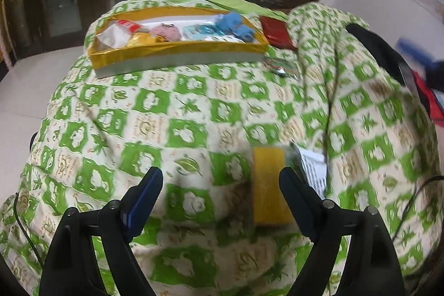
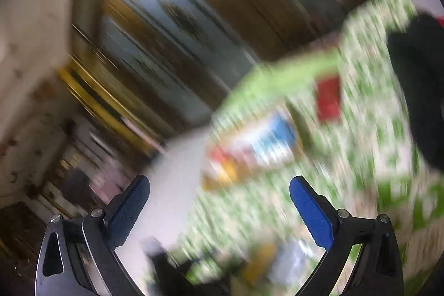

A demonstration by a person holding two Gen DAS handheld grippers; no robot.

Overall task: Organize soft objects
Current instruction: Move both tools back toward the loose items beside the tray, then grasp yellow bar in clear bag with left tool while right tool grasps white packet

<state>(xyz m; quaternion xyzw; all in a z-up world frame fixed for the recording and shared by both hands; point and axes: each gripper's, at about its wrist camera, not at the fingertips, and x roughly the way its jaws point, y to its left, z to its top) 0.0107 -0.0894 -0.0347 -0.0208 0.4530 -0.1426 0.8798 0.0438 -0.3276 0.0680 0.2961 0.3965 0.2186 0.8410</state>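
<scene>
Left gripper (image 1: 221, 179) – jaws wide, empty, beside yellow packet (image 1: 269, 185) | right gripper (image 2: 219, 186) – fully open, empty

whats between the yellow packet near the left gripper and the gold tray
Only bare green-checked blanket lies between the yellow packet and the gold tray, as the left wrist view shows; nothing rests on that stretch.

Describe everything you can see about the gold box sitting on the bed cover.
The gold box is a shallow, open tray with shiny golden foil-like walls and a pale inside and base. It lies flat on the green-and-cream patterned bed cover, at its far end. Inside lie small soft packets: white and red, yellow, pink, pale teal and blue. A dark red packet lies just outside its right end. Nothing grips it.
</scene>
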